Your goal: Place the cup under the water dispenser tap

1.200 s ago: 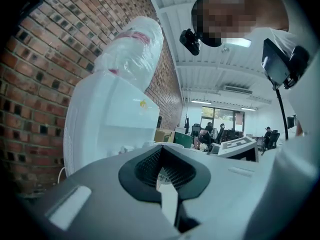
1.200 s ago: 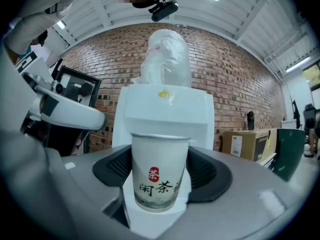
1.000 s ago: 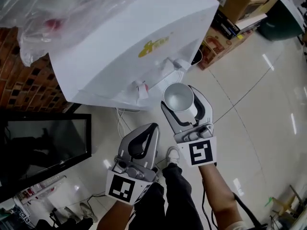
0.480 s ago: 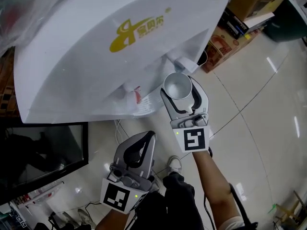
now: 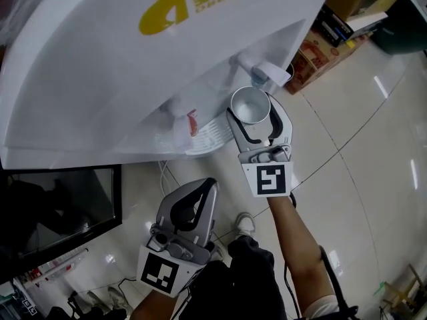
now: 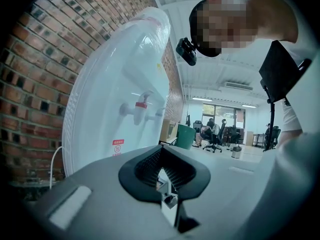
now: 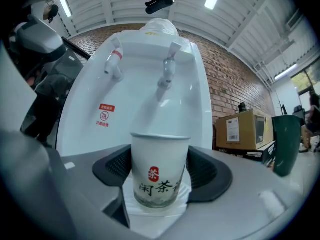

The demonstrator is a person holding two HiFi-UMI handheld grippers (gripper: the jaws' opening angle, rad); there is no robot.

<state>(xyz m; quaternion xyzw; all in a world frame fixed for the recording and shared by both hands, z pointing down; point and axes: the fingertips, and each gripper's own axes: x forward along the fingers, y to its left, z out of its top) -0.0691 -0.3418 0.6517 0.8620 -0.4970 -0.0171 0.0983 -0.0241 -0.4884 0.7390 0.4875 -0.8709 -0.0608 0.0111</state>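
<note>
A white paper cup (image 5: 249,104) with a red seal and dark print stands upright between the jaws of my right gripper (image 5: 253,117), which is shut on it. The white water dispenser (image 5: 120,65) fills the top of the head view. Its white-handled tap (image 5: 265,72) is just beyond the cup's rim, and its red-handled tap (image 5: 186,123) is to the left. In the right gripper view the cup (image 7: 159,171) sits lower than the white tap (image 7: 169,60). My left gripper (image 5: 200,192) hangs low and back from the dispenser, shut and empty.
A ribbed drip tray (image 5: 212,131) sits below the taps. Cardboard boxes (image 5: 333,19) stand on the tiled floor to the dispenser's right, with a dark green bin (image 5: 400,25) beyond. A black screen (image 5: 53,212) is at the left. A brick wall (image 7: 235,84) backs the dispenser.
The right gripper has carried the cup up the picture, close to the white tap. The left gripper has slid down the picture. The dispenser now looms larger in the head view.
</note>
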